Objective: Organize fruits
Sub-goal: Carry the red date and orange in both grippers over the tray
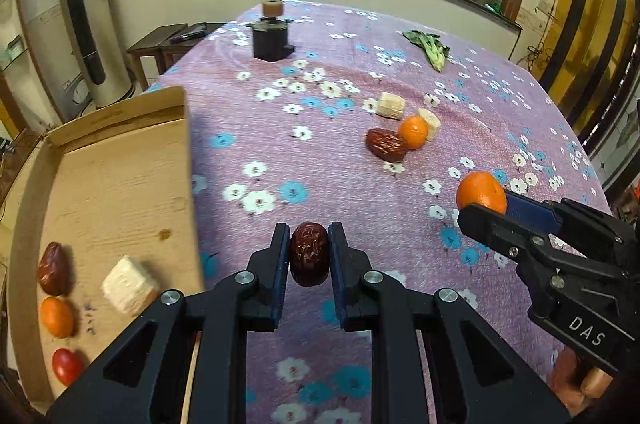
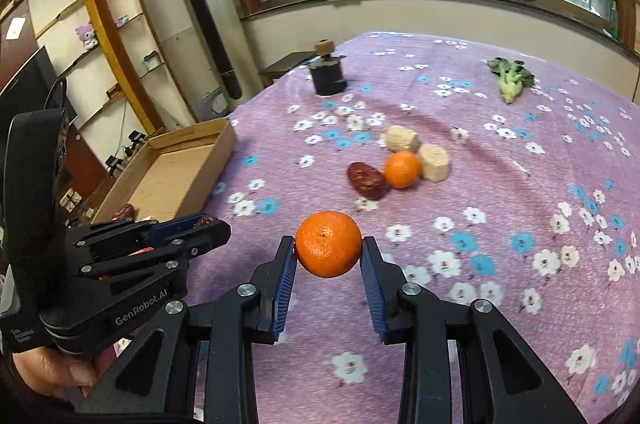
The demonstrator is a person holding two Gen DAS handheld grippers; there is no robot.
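My left gripper (image 1: 309,252) is shut on a dark red date (image 1: 309,254), held above the flowered cloth just right of the cardboard tray (image 1: 120,168). My right gripper (image 2: 329,252) is shut on an orange tangerine (image 2: 328,243), also off the table; in the left wrist view this tangerine (image 1: 481,191) shows at the right. The tray holds a date (image 1: 54,268), a white corn-like chunk (image 1: 129,285), a tangerine (image 1: 57,316) and a small red fruit (image 1: 67,366). On the cloth lie another date (image 2: 367,180), a tangerine (image 2: 401,169) and two pale chunks (image 2: 402,139) (image 2: 434,161).
A black grinder-like object (image 2: 328,74) with a wooden knob stands at the far side of the table. A leafy green vegetable (image 2: 510,78) lies far right. A tall white air conditioner (image 2: 208,24) and shelves stand beyond the table's left edge. A hand (image 2: 48,370) holds the left gripper.
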